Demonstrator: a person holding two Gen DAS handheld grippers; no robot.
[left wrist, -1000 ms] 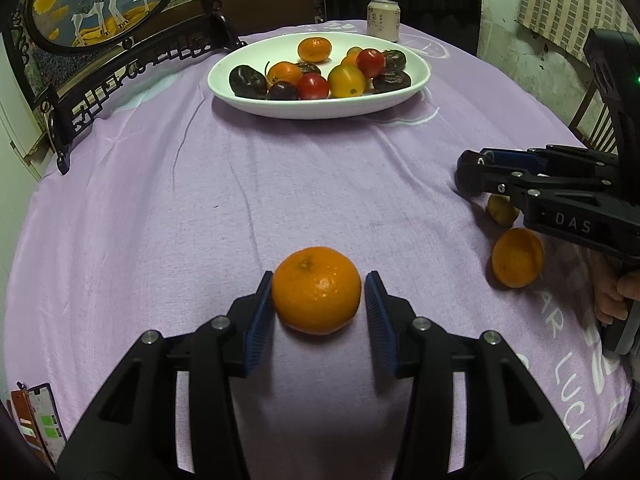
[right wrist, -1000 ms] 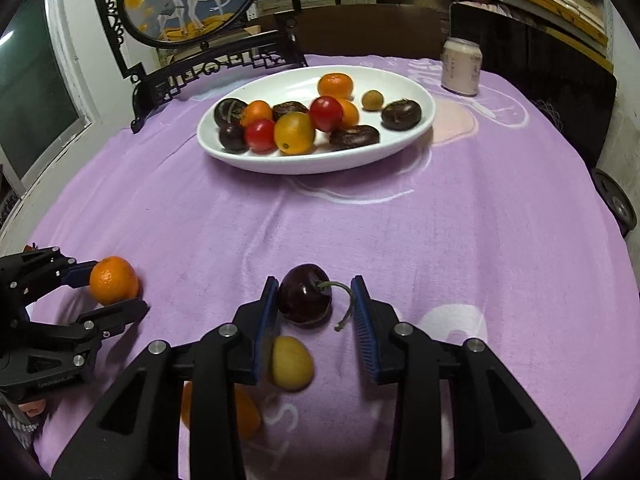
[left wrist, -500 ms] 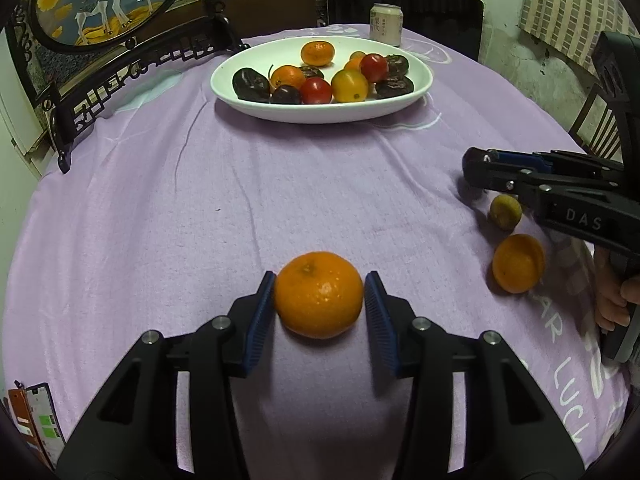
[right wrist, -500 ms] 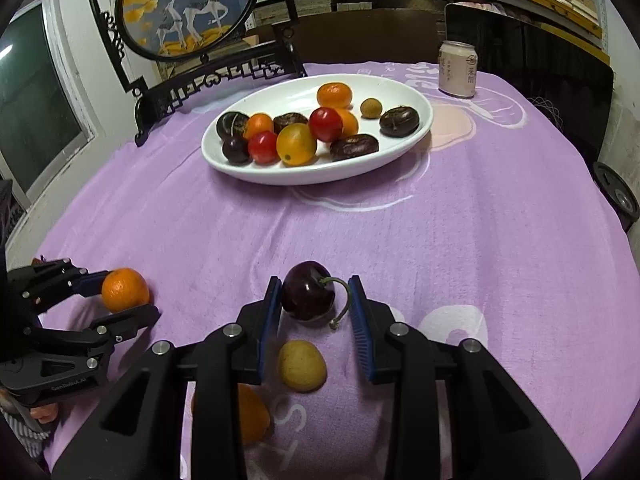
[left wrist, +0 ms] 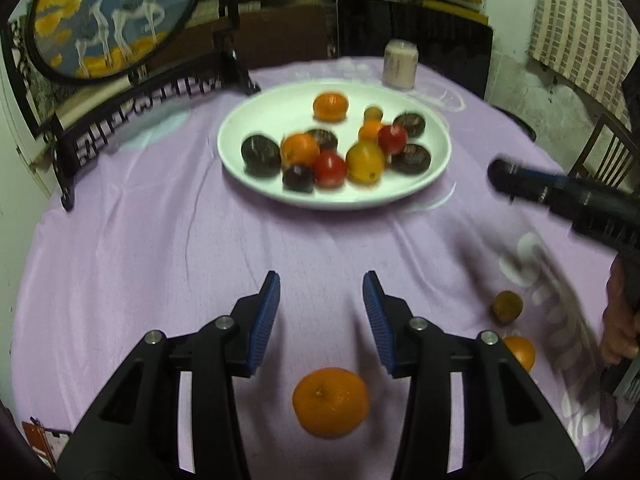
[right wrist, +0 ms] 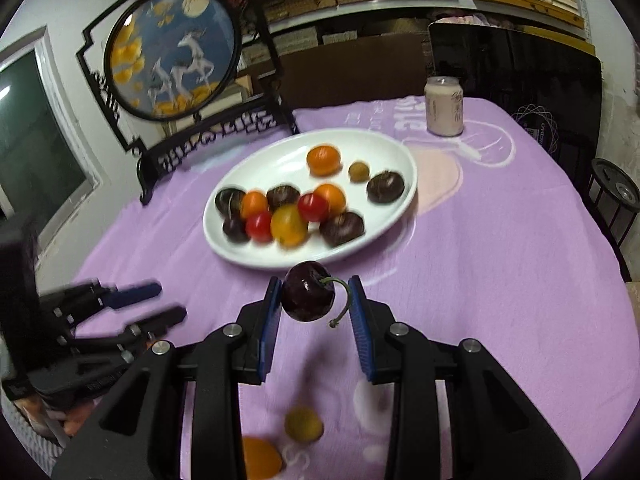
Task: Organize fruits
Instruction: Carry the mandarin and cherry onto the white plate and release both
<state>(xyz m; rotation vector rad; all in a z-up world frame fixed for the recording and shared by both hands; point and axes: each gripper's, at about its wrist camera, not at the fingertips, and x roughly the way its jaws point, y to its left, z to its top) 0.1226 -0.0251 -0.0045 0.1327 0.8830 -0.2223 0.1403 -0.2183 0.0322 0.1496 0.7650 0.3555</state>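
A white plate (left wrist: 260, 116) (right wrist: 280, 160) with several oranges, tomatoes and dark fruits stands mid-table on the purple cloth. My left gripper (left wrist: 320, 280) (right wrist: 160, 302) hangs above the cloth; its jaws are closing with nothing between them. An orange mandarin (left wrist: 330, 402) lies on the cloth below and behind its fingertips. My right gripper (right wrist: 314, 284) (left wrist: 496, 176) is shut on a dark cherry (right wrist: 308, 298) with a curled stem, held off the cloth just short of the plate's near rim.
A small yellow-brown fruit (left wrist: 507, 307) (right wrist: 303, 424) and another orange (left wrist: 520, 354) (right wrist: 260, 458) lie on the cloth near the front edge. A pale can (left wrist: 400, 64) (right wrist: 443, 106) stands behind the plate. A round painted screen (left wrist: 112, 20) (right wrist: 172, 52) on a black stand fills the back left.
The mandarin was between my left gripper's pads; now it lies on the cloth beneath, and that gripper has risen toward the plate. My right gripper has lifted the cherry off the cloth.
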